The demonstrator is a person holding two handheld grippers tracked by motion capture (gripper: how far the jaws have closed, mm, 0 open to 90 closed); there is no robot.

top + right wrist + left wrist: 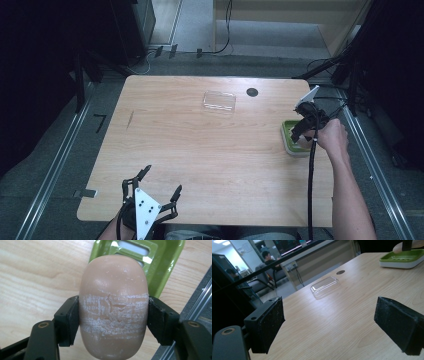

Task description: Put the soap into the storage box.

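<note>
On the workbench before us we list, largest first:

1. Wooden table (200, 150), pale grain, with a small dark round hole (252, 92) near its far edge.

2. Left gripper (160, 181), at the near edge of the table. Its tongs stand wide apart; in the left gripper view we see bare wood between the two black pads (270, 322), nothing held.

3. Right gripper (300, 132), at the table's right side, carried in our right hand (332, 137). Its tongs are clamped on item 5, one pad pressed to each long side.

4. Green soap dish (287, 134), with a white base, near the table's right edge; slotted floor visible in the right gripper view.

5. Bar of soap (113, 307), beige, oval, with whitish scuff bands across its middle. It hangs in the right gripper's hold over the near part of the dish.

6. Clear plastic lid (219, 100), lying flat at the far middle of the table, just beside the hole, well apart from the dish.
</note>
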